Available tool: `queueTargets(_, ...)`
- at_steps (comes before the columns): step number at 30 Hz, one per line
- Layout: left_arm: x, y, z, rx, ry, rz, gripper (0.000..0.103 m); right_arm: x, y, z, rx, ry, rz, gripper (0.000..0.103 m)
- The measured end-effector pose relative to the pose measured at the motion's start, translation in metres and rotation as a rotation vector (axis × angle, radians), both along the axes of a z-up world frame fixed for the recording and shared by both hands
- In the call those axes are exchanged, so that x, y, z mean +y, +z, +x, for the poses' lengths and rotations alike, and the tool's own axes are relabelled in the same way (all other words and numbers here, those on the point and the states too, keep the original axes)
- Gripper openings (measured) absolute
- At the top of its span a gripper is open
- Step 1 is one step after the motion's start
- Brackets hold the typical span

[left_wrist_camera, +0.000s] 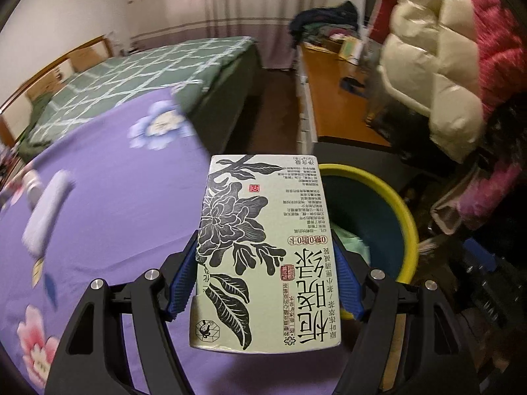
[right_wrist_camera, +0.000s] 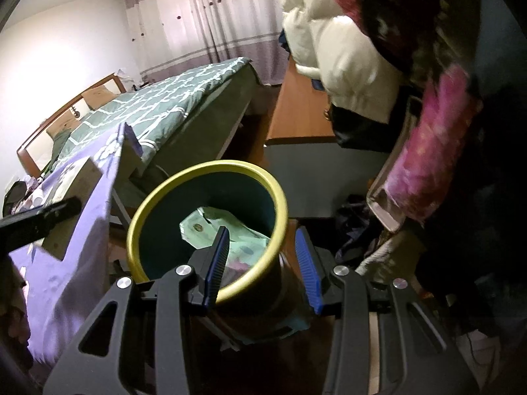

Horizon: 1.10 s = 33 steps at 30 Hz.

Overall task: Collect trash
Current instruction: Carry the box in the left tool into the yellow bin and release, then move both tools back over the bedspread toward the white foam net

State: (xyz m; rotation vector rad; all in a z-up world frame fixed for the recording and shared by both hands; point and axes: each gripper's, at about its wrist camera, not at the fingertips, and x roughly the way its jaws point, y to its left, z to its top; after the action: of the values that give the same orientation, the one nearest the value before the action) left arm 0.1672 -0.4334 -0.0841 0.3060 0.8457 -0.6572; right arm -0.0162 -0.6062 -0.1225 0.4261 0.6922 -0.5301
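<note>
Left wrist view: the left gripper (left_wrist_camera: 266, 256) has its jaws clamped on a pale green tea carton (left_wrist_camera: 260, 250) printed with black flowers and Chinese characters, held over the purple floral sheet (left_wrist_camera: 108, 197) beside the yellow-rimmed bin (left_wrist_camera: 408, 217)

Right wrist view: the right gripper (right_wrist_camera: 262, 250) grips the bin (right_wrist_camera: 210, 168) rim, one blue finger inside and one outside; green wrappers (right_wrist_camera: 224, 227) lie inside

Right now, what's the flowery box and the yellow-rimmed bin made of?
The box looks like thin printed cardboard, matte: flat faces, sharp folded edges, black ink flowers. The bin seems to be plastic: its smooth yellow rim shines slightly and the dark teal inside is even. The cloth beneath the box looks like soft woven fabric, purple with printed flowers.
</note>
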Motion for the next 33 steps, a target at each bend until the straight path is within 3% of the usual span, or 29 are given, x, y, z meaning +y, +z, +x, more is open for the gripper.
queueTargets(7,-0.063,-0.021,-0.007,0.031,-0.1,0.029,0.072,-0.014,-0.001,-0.012,-0.006,-0.034,0.015,0.04)
queueTargets(13,-0.088,-0.042,-0.002,0.051,-0.114,0.074,0.073,-0.02,-0.004,-0.013,-0.002,-0.052,0.026,0.044)
queueTargets(15,-0.088,-0.045,0.002,0.046,-0.1,0.081,0.086,-0.02,-0.004,-0.01,0.004,-0.048,0.027,0.044)
queueTargets(16,-0.085,-0.044,0.004,0.042,-0.091,0.076,0.091,-0.019,-0.004,-0.009,0.007,-0.044,0.028,0.044)
queueTargets(22,-0.047,-0.021,0.019,0.037,-0.031,0.003,0.091,-0.008,-0.006,0.005,0.022,-0.01,0.026,0.044)
queueTargets(33,0.08,0.024,0.06,-0.076,0.187,-0.097,0.096,0.028,-0.002,0.044,0.067,0.078,-0.004,0.044)
